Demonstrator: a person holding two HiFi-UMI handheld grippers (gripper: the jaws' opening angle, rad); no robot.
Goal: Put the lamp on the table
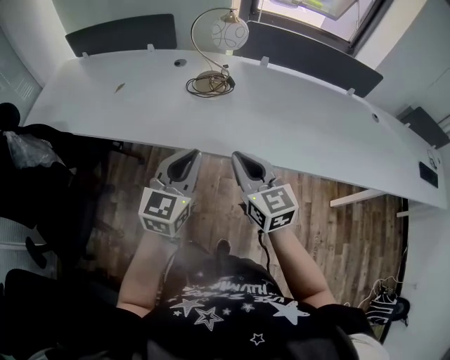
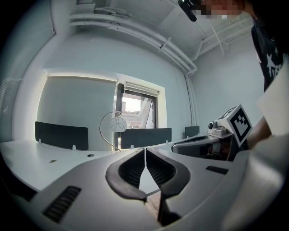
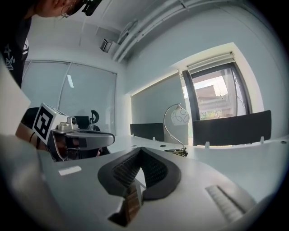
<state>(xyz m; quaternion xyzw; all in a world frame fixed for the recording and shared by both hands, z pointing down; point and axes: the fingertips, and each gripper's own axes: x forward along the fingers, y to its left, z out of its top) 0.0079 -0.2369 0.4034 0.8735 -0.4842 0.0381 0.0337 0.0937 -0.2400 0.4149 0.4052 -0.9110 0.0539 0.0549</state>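
Note:
A lamp (image 1: 219,42) with a curved gold arm, a white globe shade and a round brass base stands upright on the white table (image 1: 295,133), near its far edge, its black cord coiled round the base. In the gripper views the lamp (image 2: 115,127) (image 3: 177,126) stands far off beyond the jaws. My left gripper (image 1: 188,156) and right gripper (image 1: 240,159) hover side by side over the wooden floor, just short of the table's near edge. Both are shut with nothing between their jaws. They point toward the table, well apart from the lamp.
Dark divider panels (image 1: 123,33) line the table's far edge below a window (image 1: 316,10). Black office chairs (image 1: 42,169) stand at the left. A small brown scrap (image 1: 119,88) lies on the table's left part. A wall outlet (image 1: 427,174) sits at the right.

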